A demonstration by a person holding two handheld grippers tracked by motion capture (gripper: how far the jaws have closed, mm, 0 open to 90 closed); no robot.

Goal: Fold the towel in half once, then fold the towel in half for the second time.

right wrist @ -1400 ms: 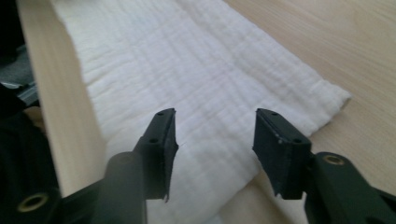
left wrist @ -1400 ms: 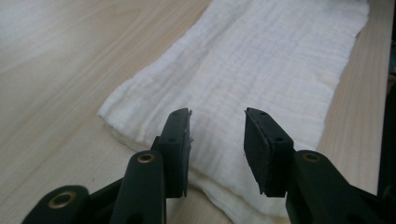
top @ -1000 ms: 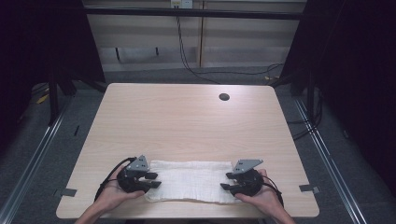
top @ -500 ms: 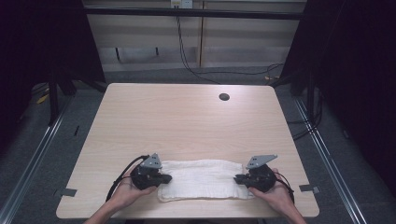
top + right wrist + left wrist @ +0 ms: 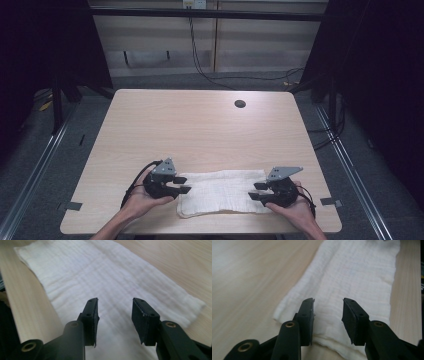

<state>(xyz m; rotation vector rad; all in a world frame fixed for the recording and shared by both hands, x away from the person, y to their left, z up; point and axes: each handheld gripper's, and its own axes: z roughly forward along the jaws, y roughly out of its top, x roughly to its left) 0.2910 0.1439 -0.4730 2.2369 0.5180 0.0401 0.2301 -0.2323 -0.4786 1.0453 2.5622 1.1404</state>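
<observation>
A folded white cloth [image 5: 220, 192] lies flat near the table's front edge. My left gripper [image 5: 184, 184] is at its left end and my right gripper [image 5: 252, 191] at its right end, each held in a hand and pointing inward. In the left gripper view the cloth [image 5: 352, 272] runs away under my left gripper [image 5: 328, 315], whose jaws have just been opening, with nothing pinched between the pads. In the right gripper view my right gripper [image 5: 114, 315] has likewise just been opening and hovers over the cloth [image 5: 100, 272] without gripping it.
The light wooden table [image 5: 200, 130] has a dark round cable hole [image 5: 240, 104] near its far edge. Grey tape tabs [image 5: 74, 205] mark the front corners. Cables lie on the floor beyond the table, and dark frames stand on both sides.
Both grippers and the cloth have shifted a little to the right. The jaws, closed on the cloth's ends half a second ago, now stand apart, and the cloth lies released.
</observation>
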